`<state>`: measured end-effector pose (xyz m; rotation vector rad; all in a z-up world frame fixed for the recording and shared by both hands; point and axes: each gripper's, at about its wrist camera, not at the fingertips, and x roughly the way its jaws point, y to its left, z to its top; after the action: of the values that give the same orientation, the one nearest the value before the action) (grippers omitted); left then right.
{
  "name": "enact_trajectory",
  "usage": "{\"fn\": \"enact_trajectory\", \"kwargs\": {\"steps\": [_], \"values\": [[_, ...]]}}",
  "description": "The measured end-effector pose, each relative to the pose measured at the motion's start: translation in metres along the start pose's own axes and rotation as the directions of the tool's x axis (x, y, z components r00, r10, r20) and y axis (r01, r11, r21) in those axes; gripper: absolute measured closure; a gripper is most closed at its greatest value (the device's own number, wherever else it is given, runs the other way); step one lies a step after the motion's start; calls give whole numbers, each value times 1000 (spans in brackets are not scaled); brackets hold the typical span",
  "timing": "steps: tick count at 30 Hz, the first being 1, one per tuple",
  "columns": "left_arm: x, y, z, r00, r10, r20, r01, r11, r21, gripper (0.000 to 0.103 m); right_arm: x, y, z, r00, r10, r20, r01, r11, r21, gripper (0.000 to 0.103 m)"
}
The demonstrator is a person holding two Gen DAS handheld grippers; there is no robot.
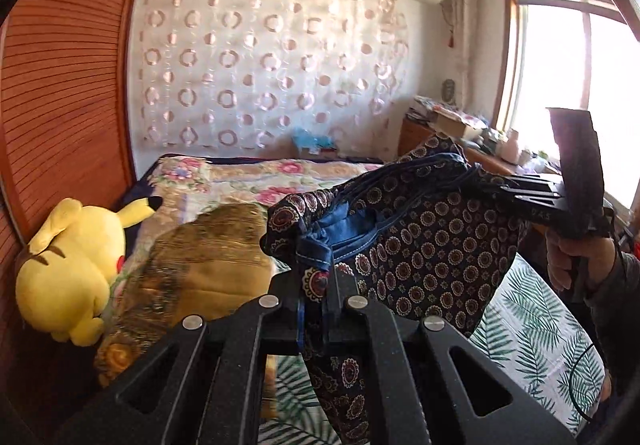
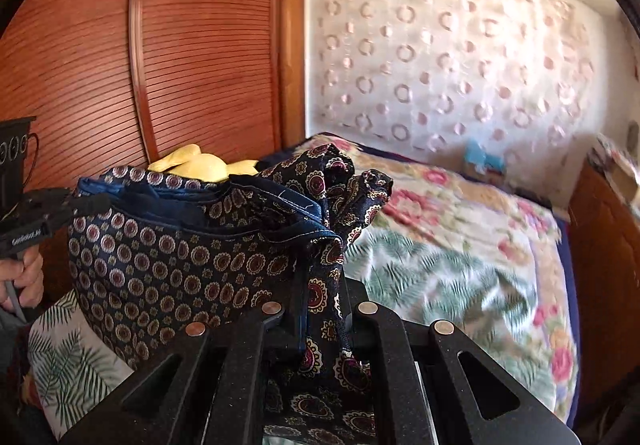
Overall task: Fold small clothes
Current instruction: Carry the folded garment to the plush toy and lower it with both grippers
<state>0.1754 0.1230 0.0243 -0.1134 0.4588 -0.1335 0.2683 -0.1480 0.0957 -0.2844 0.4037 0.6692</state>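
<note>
A small navy garment [image 1: 432, 245] printed with round medallions and edged by a blue waistband hangs stretched in the air above the bed. My left gripper [image 1: 316, 285] is shut on one end of its waistband. My right gripper [image 1: 486, 175], held by a hand [image 1: 576, 257], is shut on the other end. In the right wrist view the garment [image 2: 160, 257] sags between my right gripper [image 2: 322, 285], with bunched cloth between its fingers, and my left gripper [image 2: 86, 205] at the far left.
The bed has a floral quilt [image 1: 248, 173] and a leaf-print sheet [image 1: 532, 333] under the garment. On its left side lie a yellow plush toy [image 1: 72, 265] and a golden cushion [image 1: 208, 261], against a wooden slatted wardrobe [image 1: 60, 85]. A cluttered cabinet [image 1: 440, 121] stands by the window.
</note>
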Motion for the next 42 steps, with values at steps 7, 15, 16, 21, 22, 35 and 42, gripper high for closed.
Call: {"fn": "enact_trajectory", "kwargs": {"steps": [7,15,16,21,22,35,42], "values": [[-8,48,-13,994,88,57,-82,992,-99,97,60,24,60,998,48,-27,-52,983,-174,95],[3,103,-42,982,187,32,-175,960,-219,97,146,47,108,991,103,-90,-125,953,-276,95],[4,107,-47,981,195,21,-185,956,-229,97,158,47,110,989,108,-101,-132,952,-275,95],[16,130,-69,969,240,-51,-245,932,-267,97,217,57,124,980,142,-142,-178,943,-282,95],[17,131,-72,968,245,-58,-252,928,-274,97,225,57,125,979,148,-137,-181,944,-275,95],[16,135,-87,954,278,-109,-298,911,-286,97,240,70,126,992,85,-93,-99,982,-158,67],[15,133,-86,947,301,-116,-322,906,-274,97,251,78,79,975,96,-202,-129,979,-160,67]]}}
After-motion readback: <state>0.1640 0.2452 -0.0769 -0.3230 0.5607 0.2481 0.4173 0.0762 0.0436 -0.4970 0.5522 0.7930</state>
